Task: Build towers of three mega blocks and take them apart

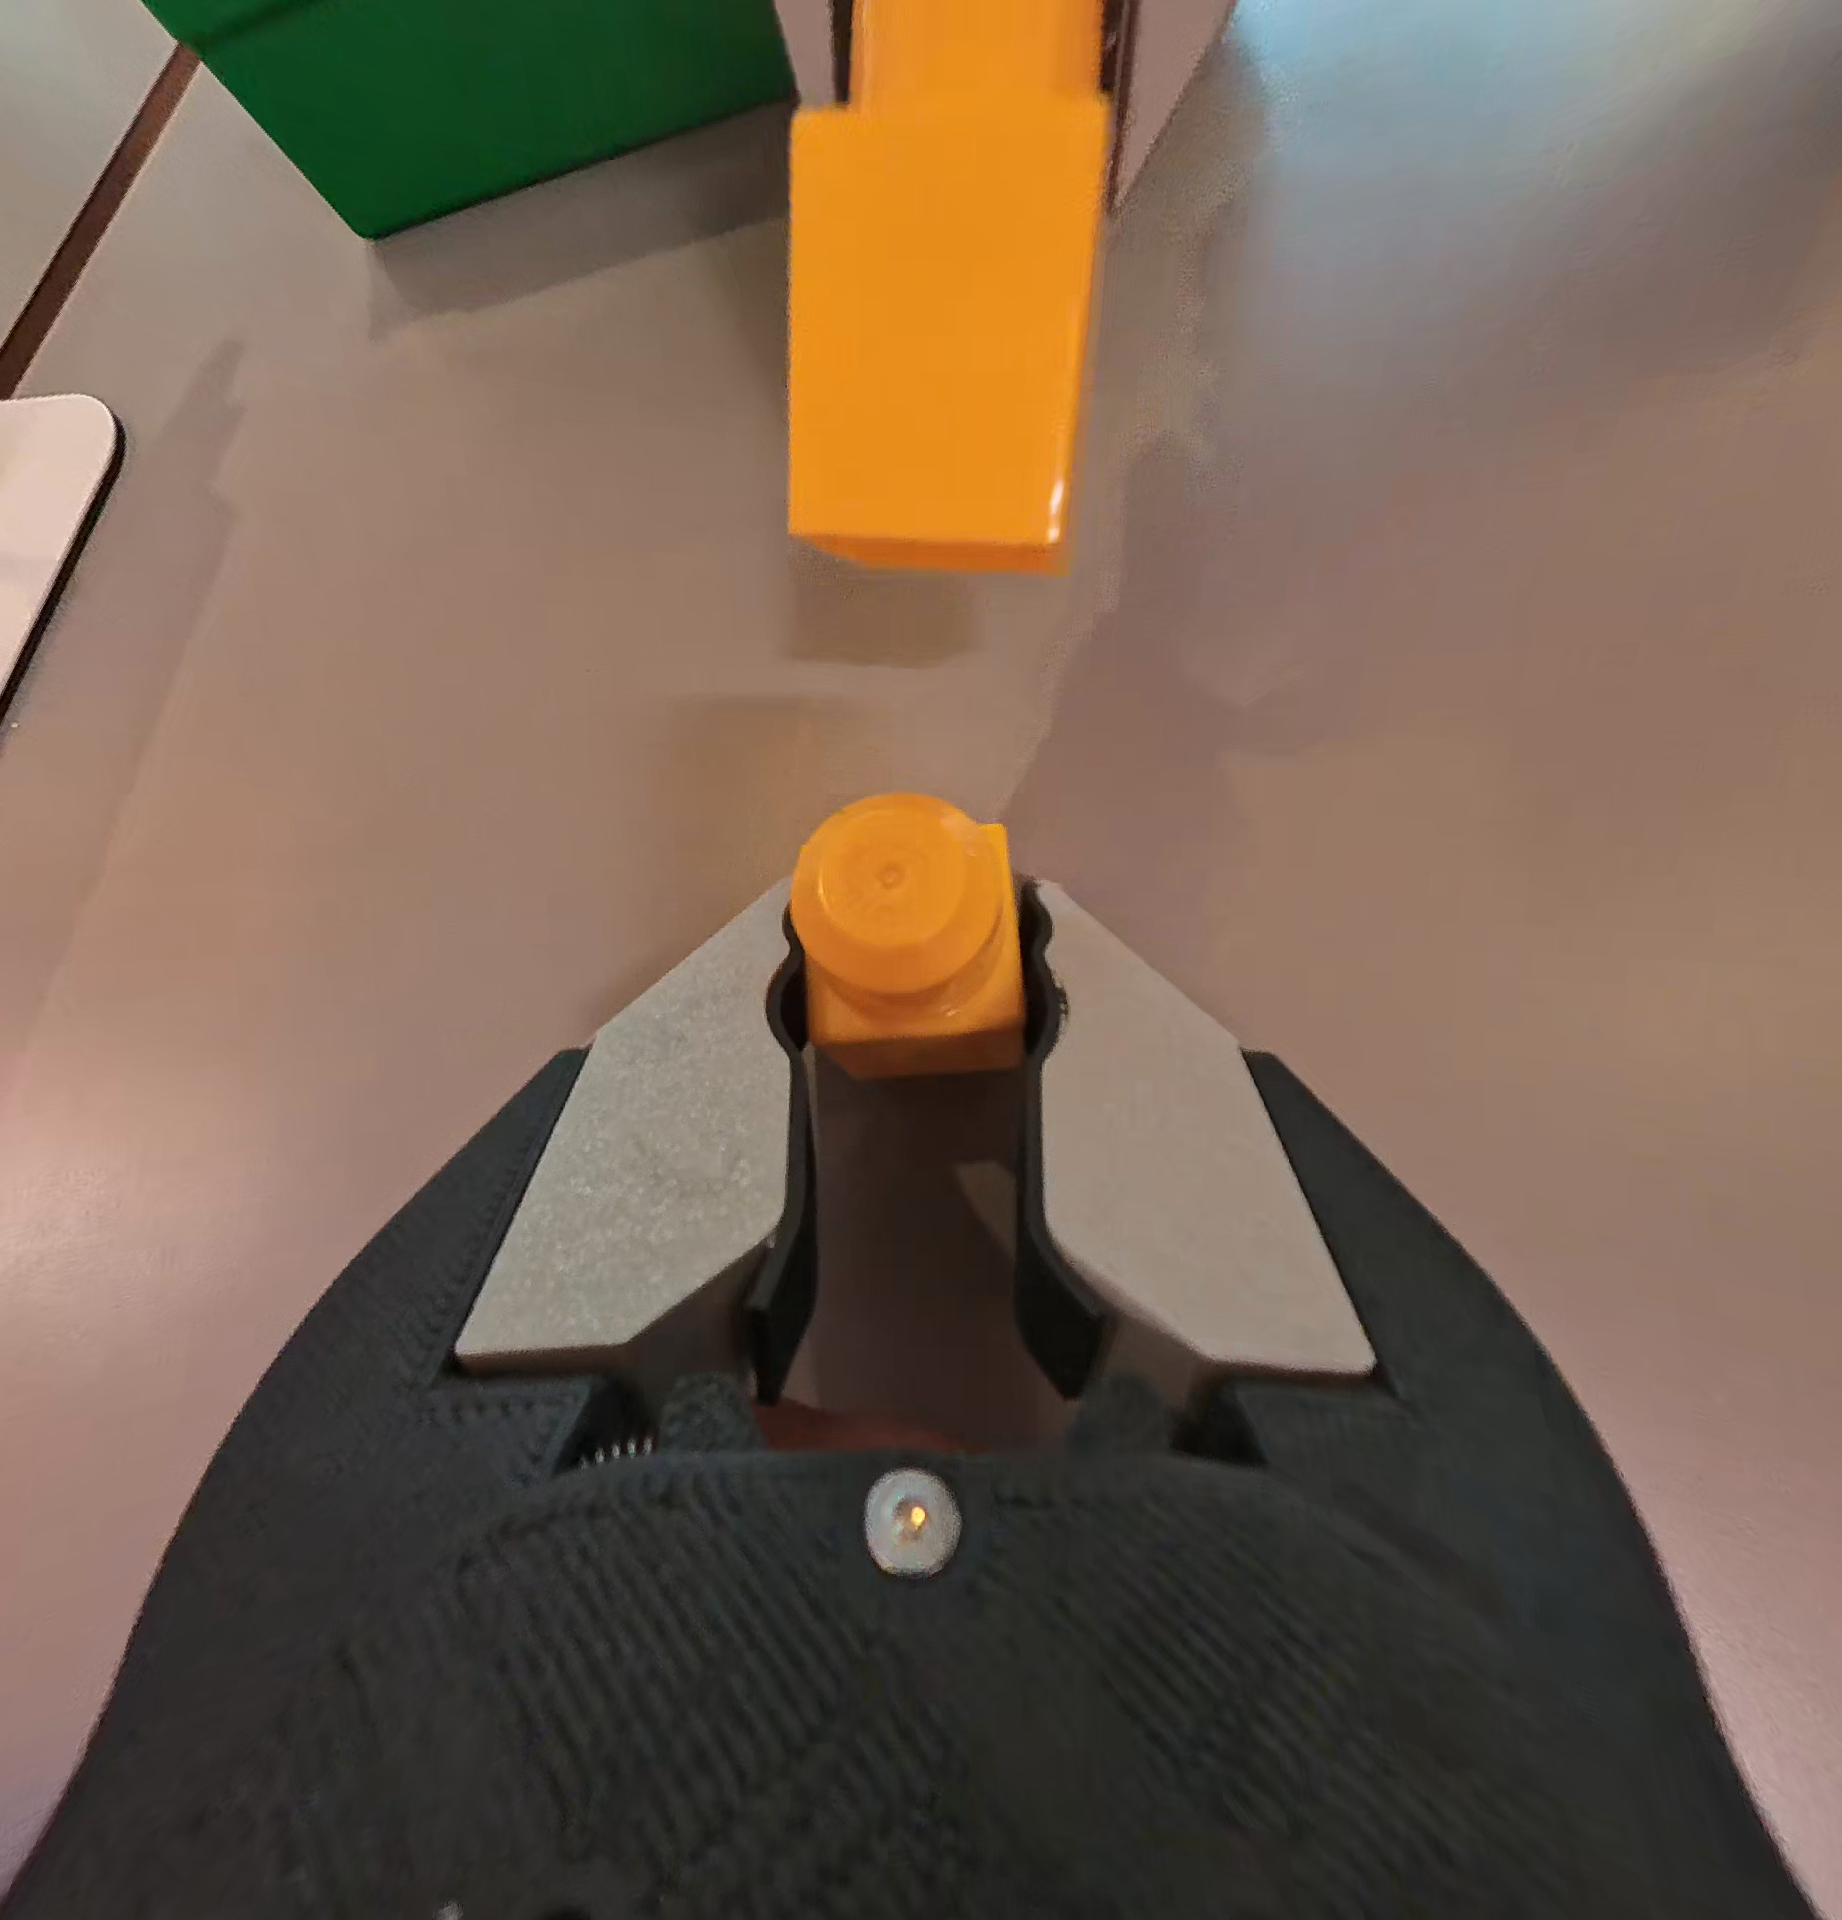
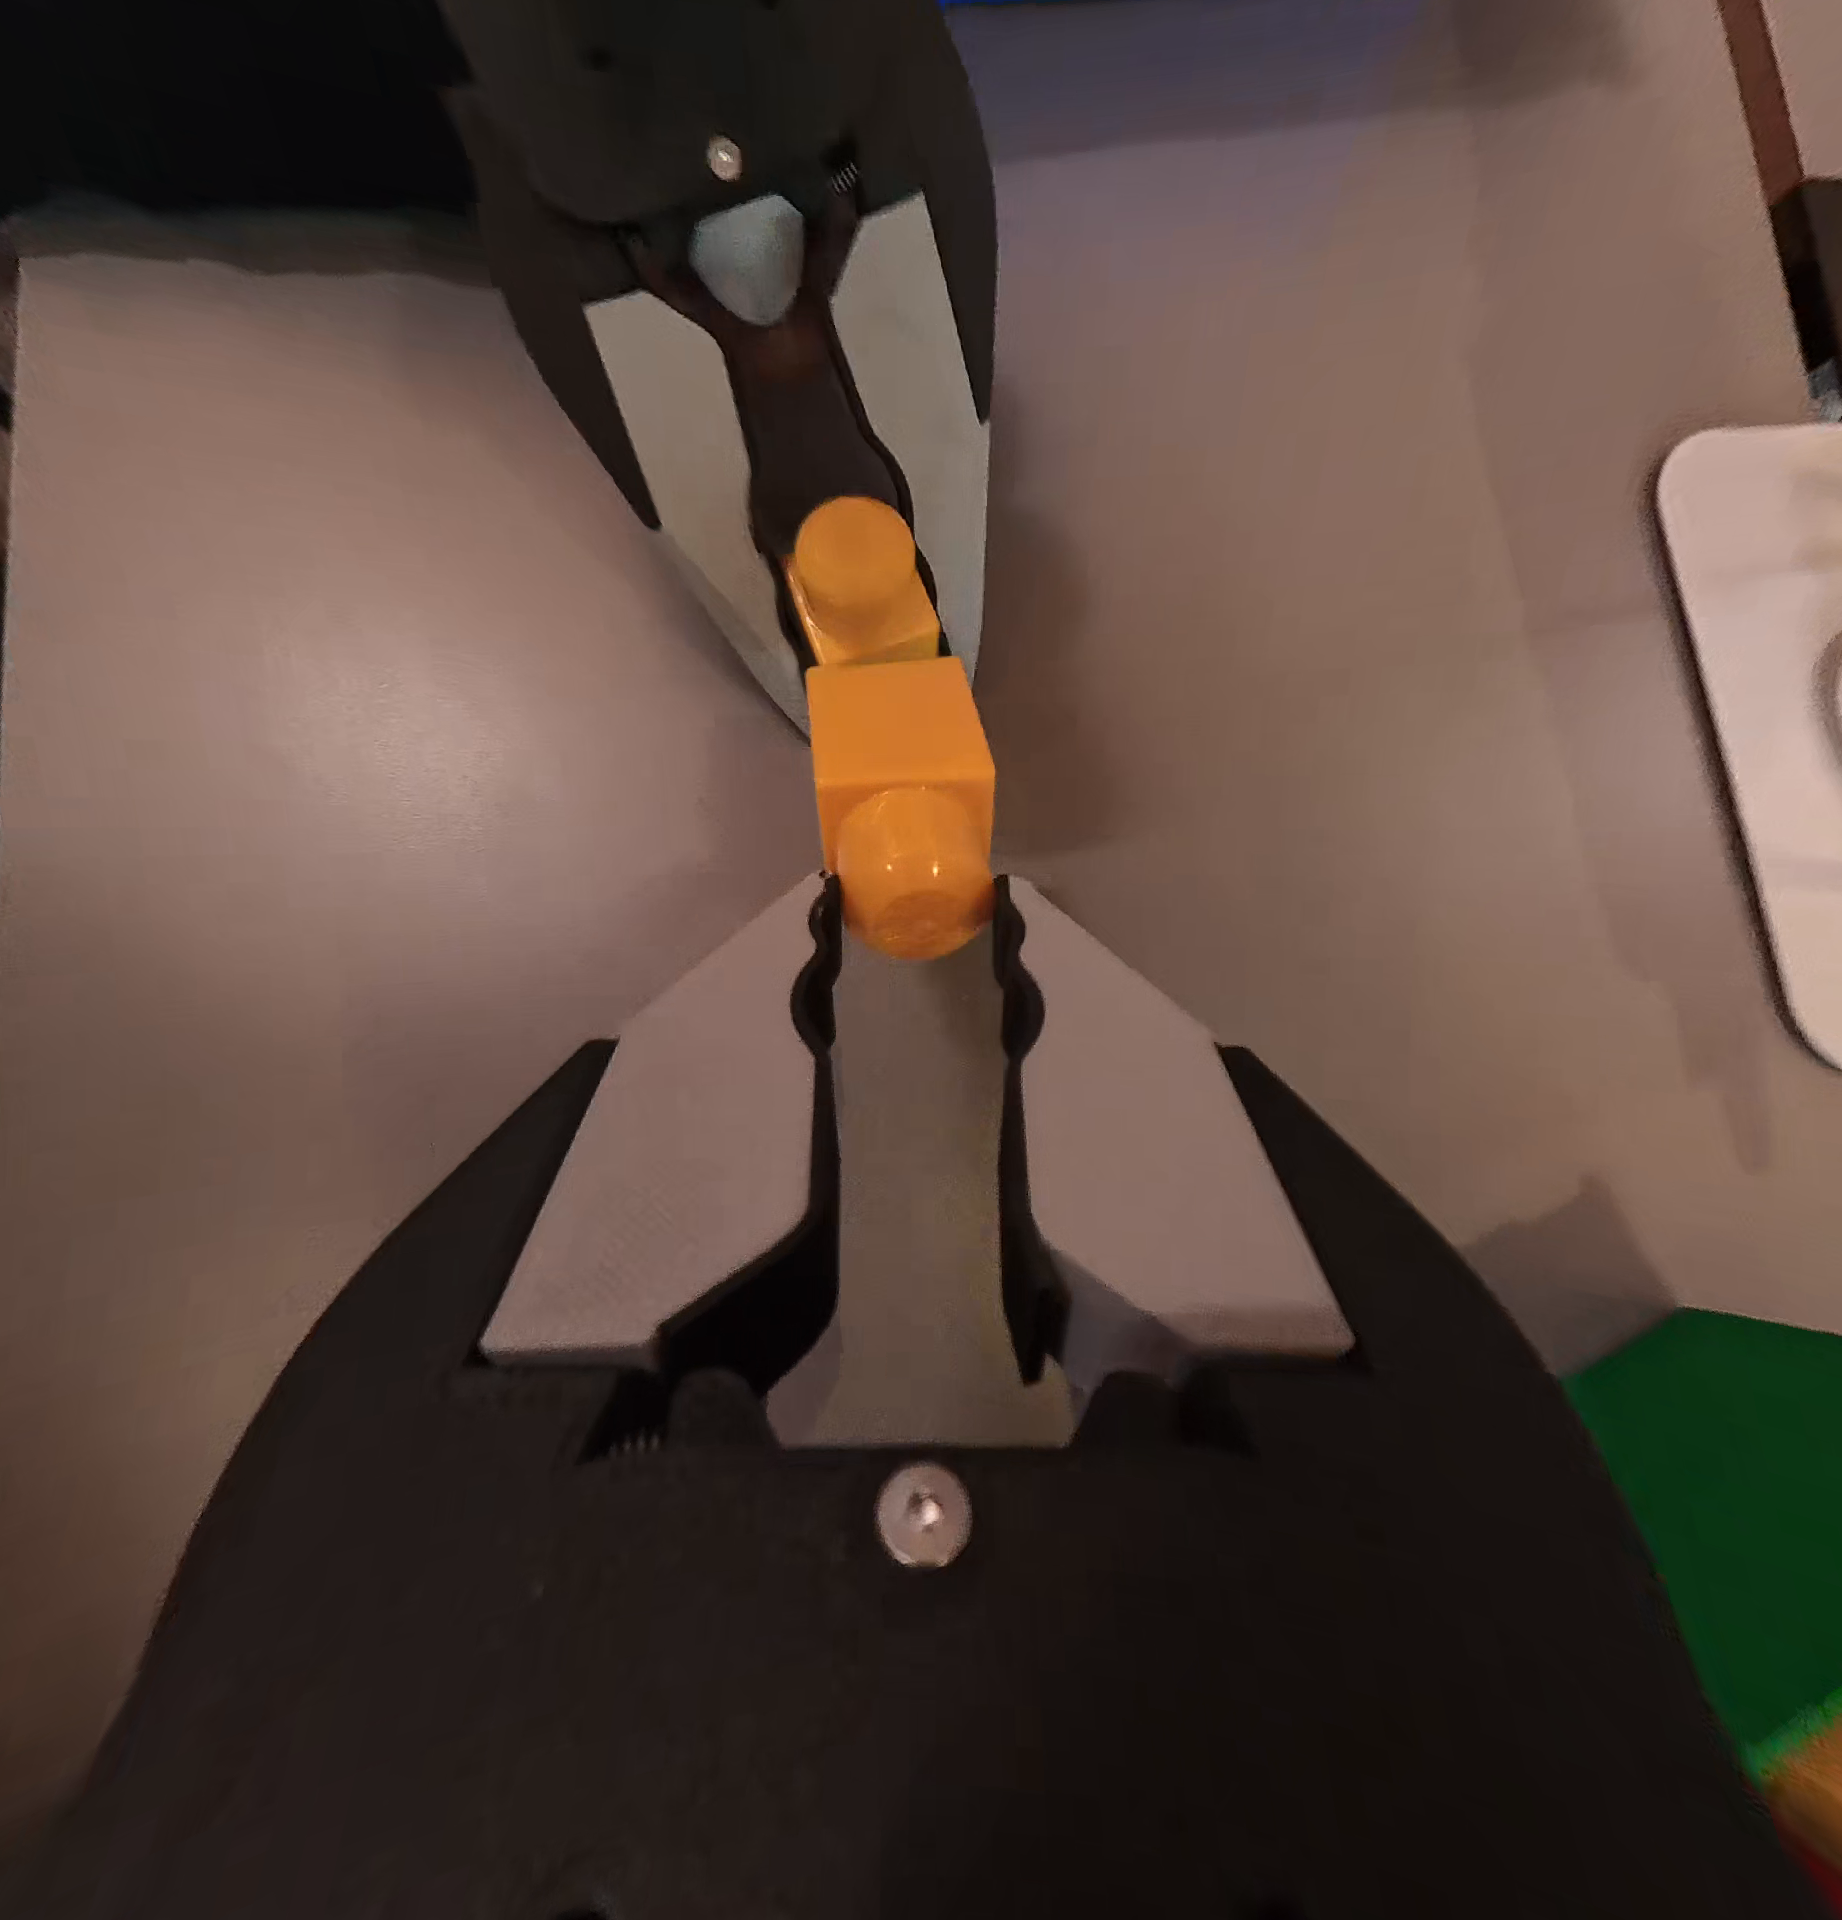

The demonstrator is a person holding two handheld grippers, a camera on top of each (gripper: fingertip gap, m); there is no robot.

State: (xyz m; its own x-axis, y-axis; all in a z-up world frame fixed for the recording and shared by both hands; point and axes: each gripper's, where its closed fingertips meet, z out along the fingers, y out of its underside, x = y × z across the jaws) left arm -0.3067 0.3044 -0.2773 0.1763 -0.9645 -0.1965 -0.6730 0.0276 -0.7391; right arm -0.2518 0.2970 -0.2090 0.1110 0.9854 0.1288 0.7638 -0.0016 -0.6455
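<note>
My left gripper (image 1: pixel 912 956) is shut on a small orange mega block (image 1: pixel 912 956), whose round stud faces the camera. A second orange block (image 1: pixel 932 343) hangs beyond it, with a clear gap between the two. In the right wrist view my right gripper (image 2: pixel 912 904) is shut on that second block (image 2: pixel 901 769), pinching its stud at the fingertips. The left gripper (image 2: pixel 860 603) comes in from the top, holding its block (image 2: pixel 860 597) just beyond the second one. Both blocks are held above the grey table (image 1: pixel 377 831).
A green box (image 1: pixel 481 104) stands at the far left and shows at the lower right of the right wrist view (image 2: pixel 1727 1507). A white tray (image 1: pixel 23 540) lies at the left edge and also shows in the right wrist view (image 2: pixel 1790 727). The table's edge (image 2: pixel 3 623) runs along the left. Left tips to right tips: about 9 cm.
</note>
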